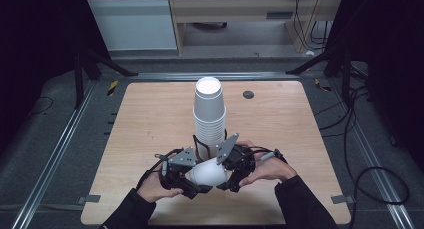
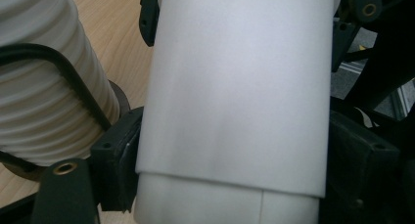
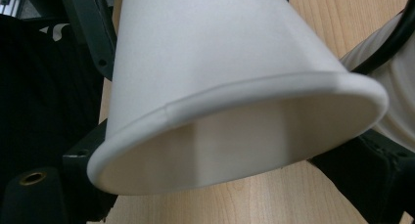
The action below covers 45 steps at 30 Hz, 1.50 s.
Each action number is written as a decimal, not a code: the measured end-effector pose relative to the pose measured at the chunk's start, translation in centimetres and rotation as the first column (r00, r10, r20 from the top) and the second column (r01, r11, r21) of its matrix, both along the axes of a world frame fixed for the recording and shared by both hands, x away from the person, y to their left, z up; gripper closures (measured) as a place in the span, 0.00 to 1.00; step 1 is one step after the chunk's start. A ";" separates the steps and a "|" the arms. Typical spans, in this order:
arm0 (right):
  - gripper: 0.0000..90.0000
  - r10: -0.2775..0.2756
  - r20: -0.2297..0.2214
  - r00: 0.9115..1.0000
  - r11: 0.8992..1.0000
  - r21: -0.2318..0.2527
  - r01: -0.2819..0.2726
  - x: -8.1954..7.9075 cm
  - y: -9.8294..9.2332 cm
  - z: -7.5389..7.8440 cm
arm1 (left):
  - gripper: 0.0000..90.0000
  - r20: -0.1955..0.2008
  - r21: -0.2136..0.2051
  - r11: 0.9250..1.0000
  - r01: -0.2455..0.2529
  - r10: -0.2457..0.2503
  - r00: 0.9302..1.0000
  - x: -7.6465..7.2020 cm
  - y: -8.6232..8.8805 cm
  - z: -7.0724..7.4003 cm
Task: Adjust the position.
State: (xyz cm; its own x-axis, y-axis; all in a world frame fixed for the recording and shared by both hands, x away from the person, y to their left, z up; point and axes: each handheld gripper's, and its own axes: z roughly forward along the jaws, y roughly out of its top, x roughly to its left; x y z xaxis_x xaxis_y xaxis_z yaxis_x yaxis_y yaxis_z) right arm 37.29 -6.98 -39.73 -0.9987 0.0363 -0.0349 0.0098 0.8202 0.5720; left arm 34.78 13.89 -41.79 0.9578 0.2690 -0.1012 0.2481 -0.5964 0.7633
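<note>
High view: a pale wooden table [image 1: 150,139] with rounded corners stands on a dark grey floor [image 1: 60,119] crossed by metal rails, with light cabinets [image 1: 132,24] and loose cables beyond. A tall stack of white paper cups [image 1: 209,114] rises upside down in a black wire holder near the table's middle. Just in front of it, a single white paper cup [image 1: 207,173] lies on its side above the near edge, caught between the two tools. The left gripper [image 1: 192,181] and the right gripper [image 1: 226,178] meet at this cup, each held by a dark-sleeved hand coming in from below, the forearms angled inward.

Left gripper view: the single cup's smooth, matte wall stands between the black jaws, with a second wall edge showing at its lower end as if two cups are nested. The pads press on both sides, the jaws partly closed around it. The ribbed stack [image 2: 39,87] and its wire holder [image 2: 73,82] sit just beside it, over the wood.

Right gripper view: the cup's rolled rim [image 3: 235,94] and open mouth face the lens. The right tool's jaws clasp the cup near its rim from both sides, above the tabletop [image 3: 244,194].
</note>
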 end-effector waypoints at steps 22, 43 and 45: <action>0.06 0.001 -0.021 1.000 1.000 0.019 0.000 0.0 -0.3 -0.2 | 0.24 -0.008 0.005 1.000 0.015 -0.015 1.000 0.0 0.2 0.0; 0.05 -0.209 -0.060 0.976 0.924 0.316 0.217 -0.1 -6.4 0.4 | 0.24 0.006 -0.058 0.997 -0.054 0.054 0.999 0.6 1.4 0.2; 0.05 -0.234 -0.077 0.969 0.903 0.353 0.246 -0.1 -7.0 0.2 | 0.24 0.005 -0.063 0.996 -0.059 0.059 0.998 0.6 1.3 0.1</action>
State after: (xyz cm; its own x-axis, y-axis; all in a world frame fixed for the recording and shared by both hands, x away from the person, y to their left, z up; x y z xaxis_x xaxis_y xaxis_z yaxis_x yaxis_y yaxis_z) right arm 37.15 -14.01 -39.53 -0.9586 0.2790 0.0570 0.2037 0.5319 0.8219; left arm 35.41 15.20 -41.72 0.9412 0.3183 -0.1134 0.2763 -0.5319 0.8005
